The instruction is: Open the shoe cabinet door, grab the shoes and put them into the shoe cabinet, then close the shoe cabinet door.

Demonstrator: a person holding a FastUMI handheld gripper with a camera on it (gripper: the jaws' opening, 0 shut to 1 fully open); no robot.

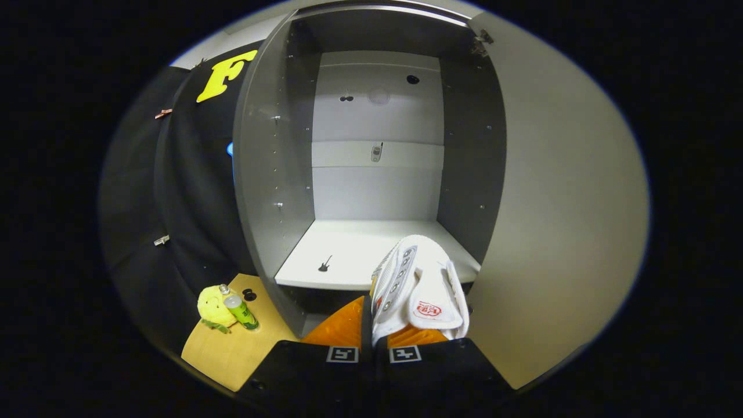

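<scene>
A white shoe (419, 290) with a red logo on its tongue hangs toe-away between my fingers, and my gripper (374, 325) is shut on its side wall. Straight ahead stands the grey shoe cabinet (273, 162) with its door (557, 220) swung wide to the right. The shoe's front reaches over the edge of the white bottom shelf (348, 255), which is bare apart from a small dark guitar-shaped mark. I cannot tell whether the shoe touches the shelf.
Left of the cabinet, on a light wooden surface (232, 348), sit a yellow plush toy (212, 307) and a small green bottle (241, 310). The open door forms a wall close on the right. The cabinet's left side panel juts toward me.
</scene>
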